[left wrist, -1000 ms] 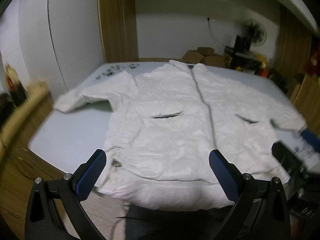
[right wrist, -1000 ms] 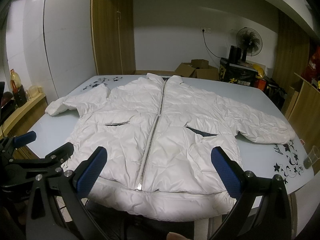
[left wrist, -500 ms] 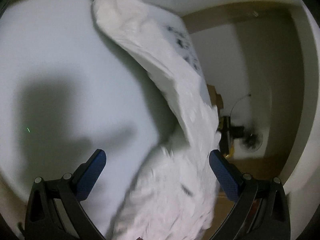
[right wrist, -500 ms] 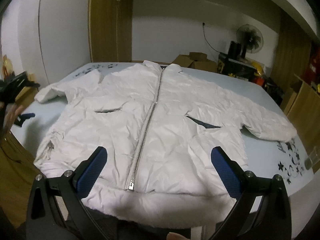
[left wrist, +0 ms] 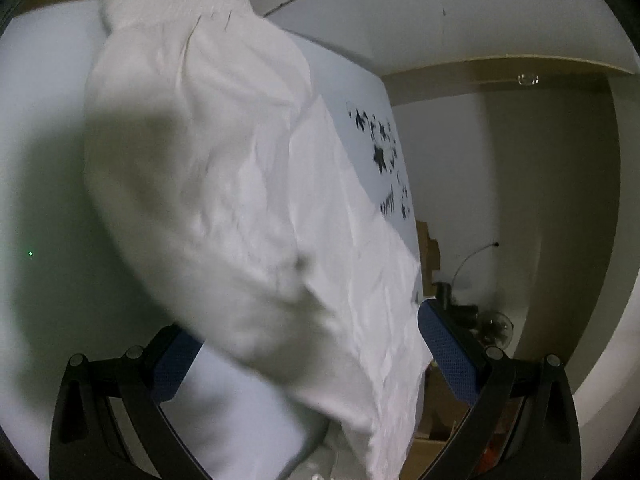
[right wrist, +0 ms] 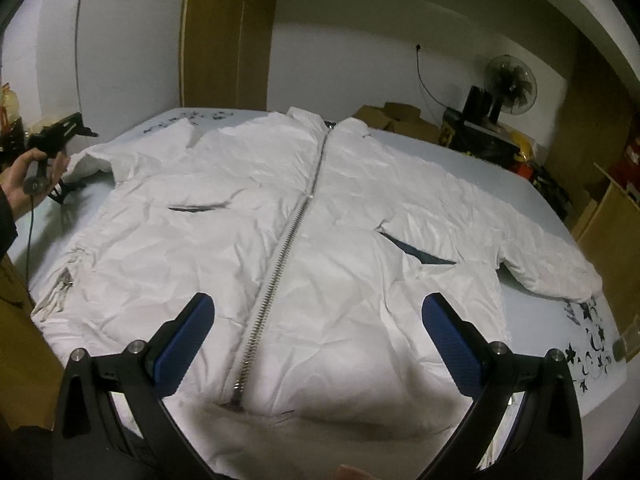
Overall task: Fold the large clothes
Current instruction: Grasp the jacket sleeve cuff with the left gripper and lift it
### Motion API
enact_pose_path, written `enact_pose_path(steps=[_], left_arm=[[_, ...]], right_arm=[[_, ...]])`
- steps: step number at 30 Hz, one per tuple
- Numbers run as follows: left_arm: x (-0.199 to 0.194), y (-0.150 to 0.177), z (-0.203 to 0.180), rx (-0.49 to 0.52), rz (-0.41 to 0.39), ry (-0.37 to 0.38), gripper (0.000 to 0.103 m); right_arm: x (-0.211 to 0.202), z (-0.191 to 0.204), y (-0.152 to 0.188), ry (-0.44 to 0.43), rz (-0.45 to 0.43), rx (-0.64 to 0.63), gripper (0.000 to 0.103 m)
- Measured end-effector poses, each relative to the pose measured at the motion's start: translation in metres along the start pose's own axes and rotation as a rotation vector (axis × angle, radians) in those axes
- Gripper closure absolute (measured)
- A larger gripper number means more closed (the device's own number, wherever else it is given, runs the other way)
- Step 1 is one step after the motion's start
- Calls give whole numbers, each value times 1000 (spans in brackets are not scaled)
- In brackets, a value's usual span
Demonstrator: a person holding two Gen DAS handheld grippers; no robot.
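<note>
A white puffer jacket (right wrist: pixel 320 240) lies front up on a pale blue table (right wrist: pixel 532 192), zipped, sleeves spread to both sides. My right gripper (right wrist: pixel 316 340) is open above the hem near the zipper's lower end. My left gripper (left wrist: pixel 304 360) is open at the jacket's left sleeve (left wrist: pixel 224 184); the sleeve fills the space between its blue pads (left wrist: pixel 448 356). In the right wrist view the left gripper (right wrist: pixel 60 136) shows in a hand at the far left, beside the left cuff.
Black flower prints mark the table at the far left corner (right wrist: pixel 188 120) and near right corner (right wrist: pixel 588 340). Cardboard boxes (right wrist: pixel 392 116), a fan (right wrist: pixel 508 84) and clutter stand beyond the table. A wooden door (right wrist: pixel 224 36) is behind.
My left gripper has swung from the hem to the left sleeve and closed in on it. My right gripper has moved lower and closer over the hem.
</note>
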State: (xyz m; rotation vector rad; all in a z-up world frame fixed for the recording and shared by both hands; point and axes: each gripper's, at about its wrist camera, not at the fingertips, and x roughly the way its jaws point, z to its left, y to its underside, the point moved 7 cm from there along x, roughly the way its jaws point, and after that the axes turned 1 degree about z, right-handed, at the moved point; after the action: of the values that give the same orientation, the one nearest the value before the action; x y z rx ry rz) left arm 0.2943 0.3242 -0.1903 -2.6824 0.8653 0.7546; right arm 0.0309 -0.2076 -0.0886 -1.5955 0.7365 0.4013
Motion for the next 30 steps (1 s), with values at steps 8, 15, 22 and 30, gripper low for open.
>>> enact_pose_path(steps=[8, 15, 22, 30], left_arm=[[-13, -46, 6, -17, -68, -22, 7], [-6, -62, 10, 7, -86, -45, 42], [4, -68, 30, -24, -81, -26, 91], [-26, -65, -21, 225, -205, -103, 94]], right_arm=[[20, 5, -2, -9, 38, 6, 0], [22, 8, 0, -23, 50, 12, 0], [20, 10, 1, -3, 51, 10, 0], [31, 7, -12, -79, 152, 72, 0]])
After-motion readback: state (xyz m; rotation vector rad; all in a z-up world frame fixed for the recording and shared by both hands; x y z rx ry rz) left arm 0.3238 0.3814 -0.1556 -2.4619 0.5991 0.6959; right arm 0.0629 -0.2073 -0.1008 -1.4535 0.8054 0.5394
